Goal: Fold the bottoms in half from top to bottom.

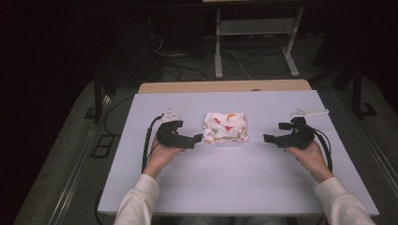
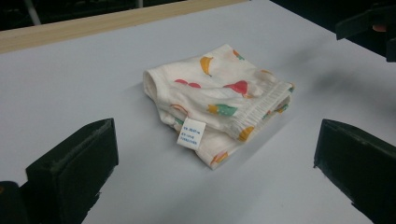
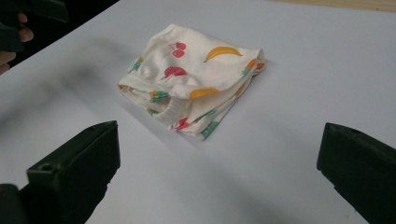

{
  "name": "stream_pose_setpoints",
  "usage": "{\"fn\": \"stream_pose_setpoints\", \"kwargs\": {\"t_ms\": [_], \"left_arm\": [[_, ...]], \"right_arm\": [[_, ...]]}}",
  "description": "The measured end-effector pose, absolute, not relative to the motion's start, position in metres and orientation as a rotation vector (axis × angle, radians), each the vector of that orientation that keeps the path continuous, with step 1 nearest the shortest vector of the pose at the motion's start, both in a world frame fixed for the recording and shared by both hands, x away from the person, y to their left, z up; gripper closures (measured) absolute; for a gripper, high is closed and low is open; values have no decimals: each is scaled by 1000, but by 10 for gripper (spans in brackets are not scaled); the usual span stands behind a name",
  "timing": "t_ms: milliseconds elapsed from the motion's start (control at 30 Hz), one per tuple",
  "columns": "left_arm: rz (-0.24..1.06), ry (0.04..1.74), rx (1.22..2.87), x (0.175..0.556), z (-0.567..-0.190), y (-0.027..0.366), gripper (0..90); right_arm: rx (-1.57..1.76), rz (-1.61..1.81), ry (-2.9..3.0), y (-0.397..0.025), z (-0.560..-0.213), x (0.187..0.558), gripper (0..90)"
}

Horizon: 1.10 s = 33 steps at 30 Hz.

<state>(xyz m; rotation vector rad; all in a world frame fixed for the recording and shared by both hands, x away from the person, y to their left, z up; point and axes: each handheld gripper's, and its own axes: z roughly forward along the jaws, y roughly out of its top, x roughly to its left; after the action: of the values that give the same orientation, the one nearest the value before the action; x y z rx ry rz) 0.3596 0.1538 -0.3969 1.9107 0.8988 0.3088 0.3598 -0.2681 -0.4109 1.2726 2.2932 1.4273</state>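
Observation:
A folded white cloth garment with a fruit print point(image 1: 225, 127) point(image 2: 219, 100) point(image 3: 194, 77) lies on the white table point(image 1: 234, 183), a little behind its middle. A small white label point(image 2: 190, 133) hangs from its near edge in the left gripper view. My left gripper point(image 1: 199, 138) point(image 2: 215, 177) is open, just left of the garment and pointing at it, with nothing between its jaws. To the right of the garment, a short gap away, my right gripper point(image 1: 267, 138) point(image 3: 219, 182) is open too, aimed at the cloth and holding nothing.
A strip of wooden table edge point(image 1: 225, 86) runs behind the white surface. Beyond it on the dark floor stand a white metal frame point(image 1: 256, 37) and loose cables point(image 1: 187, 65). Bare white surface lies in front of the garment, between the person's sleeves point(image 1: 141, 201).

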Motion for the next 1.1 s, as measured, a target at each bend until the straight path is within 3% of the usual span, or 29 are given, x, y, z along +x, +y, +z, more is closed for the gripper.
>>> {"fn": "stream_pose_setpoints", "kwargs": {"t_ms": [1100], "left_arm": [[403, 875, 1884, 298, -423, 189, 0]], "right_arm": [[1200, 1400, 2265, -282, -430, 294, 0]]}}
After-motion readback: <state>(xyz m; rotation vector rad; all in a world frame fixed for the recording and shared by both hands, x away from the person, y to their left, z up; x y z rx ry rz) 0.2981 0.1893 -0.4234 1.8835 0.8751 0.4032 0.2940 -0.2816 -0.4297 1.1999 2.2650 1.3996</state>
